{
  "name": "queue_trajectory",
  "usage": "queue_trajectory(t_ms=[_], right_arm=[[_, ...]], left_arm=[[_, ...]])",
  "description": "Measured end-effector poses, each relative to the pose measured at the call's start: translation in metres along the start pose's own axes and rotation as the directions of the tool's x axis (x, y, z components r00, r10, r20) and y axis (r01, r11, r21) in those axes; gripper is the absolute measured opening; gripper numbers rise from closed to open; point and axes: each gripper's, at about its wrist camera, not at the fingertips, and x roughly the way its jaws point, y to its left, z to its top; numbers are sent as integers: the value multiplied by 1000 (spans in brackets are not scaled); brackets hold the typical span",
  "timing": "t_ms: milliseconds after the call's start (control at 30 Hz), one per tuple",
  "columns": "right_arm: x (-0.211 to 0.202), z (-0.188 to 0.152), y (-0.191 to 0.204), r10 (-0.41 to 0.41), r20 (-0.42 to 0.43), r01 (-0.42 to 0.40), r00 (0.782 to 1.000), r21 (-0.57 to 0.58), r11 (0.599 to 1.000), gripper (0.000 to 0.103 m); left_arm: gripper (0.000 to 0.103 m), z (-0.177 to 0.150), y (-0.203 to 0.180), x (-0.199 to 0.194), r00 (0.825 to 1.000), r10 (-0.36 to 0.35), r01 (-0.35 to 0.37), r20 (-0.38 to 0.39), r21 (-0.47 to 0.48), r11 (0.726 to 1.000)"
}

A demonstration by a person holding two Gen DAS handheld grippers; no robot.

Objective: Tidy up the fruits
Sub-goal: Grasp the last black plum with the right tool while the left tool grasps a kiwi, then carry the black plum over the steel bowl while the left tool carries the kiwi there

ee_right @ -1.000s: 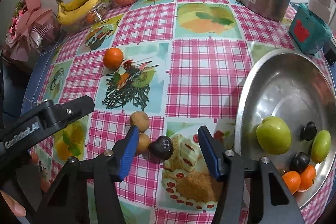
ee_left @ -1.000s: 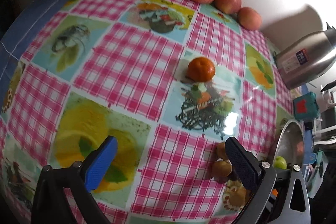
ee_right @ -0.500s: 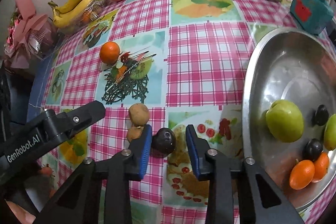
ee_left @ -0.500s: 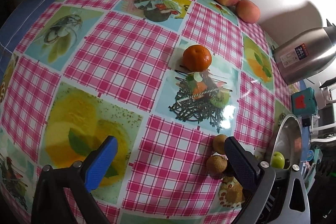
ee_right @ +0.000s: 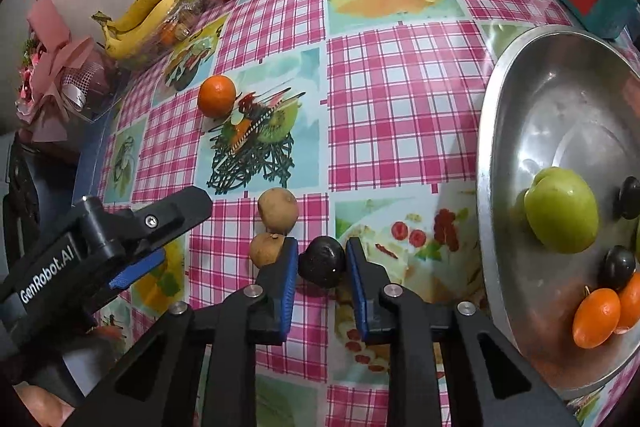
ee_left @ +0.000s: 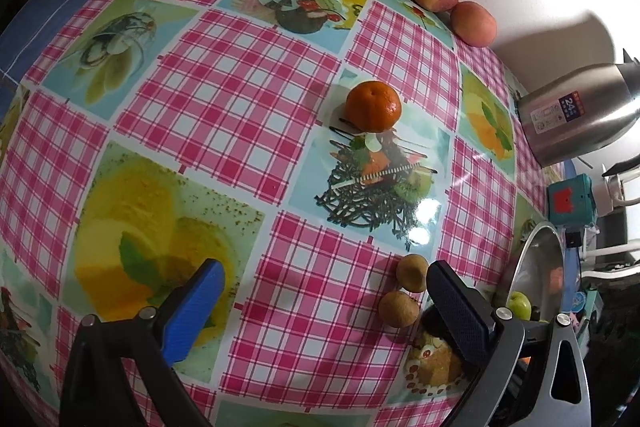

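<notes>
Right gripper (ee_right: 322, 261) clamped on dark plum (ee_right: 322, 261) betw. pads; left gripper (ee_left: 320, 283) wide, empty.

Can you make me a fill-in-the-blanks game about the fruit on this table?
1. The right gripper is shut on a small, dark ____.
2. Next to that dark plum lie ____ small brown fruits on the tablecloth.
3. The big green fruit sits inside the metal ____.
4. The left gripper has its jaws ____ with nothing between them.

Missing words: plum; two; bowl; open
</notes>
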Motion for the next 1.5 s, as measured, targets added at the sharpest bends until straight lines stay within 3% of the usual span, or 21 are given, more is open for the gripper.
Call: queue_trajectory(t_ms=[167, 467, 700, 833, 1167, 1500], right_arm=[[-15, 4, -4, -42, 49, 42, 998, -6, 999, 25], [-49, 13, -18, -39, 139, 34, 990, 38, 999, 25], [-52, 14, -26, -26, 142, 18, 990, 61, 998, 25], [-53, 13, -26, -21, 141, 12, 990, 60, 998, 25], [-52, 13, -25, -13, 135, 4, 991, 65, 998, 25], [-54, 13, -31, -11, 133, 0, 991, 85, 996, 25]], left_arm=[[97, -1, -5, 3, 1000, 1, -1, -11, 23, 1000], [85, -8, -28, 14, 998, -12, 20, -62, 117, 993], [75, -19, -50, 23, 997, 39, -24, -66, 206, 978], [57, -21, -59, 26, 996, 60, -44, -59, 241, 970], [30, -22, -59, 29, 996, 10, 8, -89, 207, 978], [29, -20, -50, 15, 998, -7, 18, -64, 181, 983]])
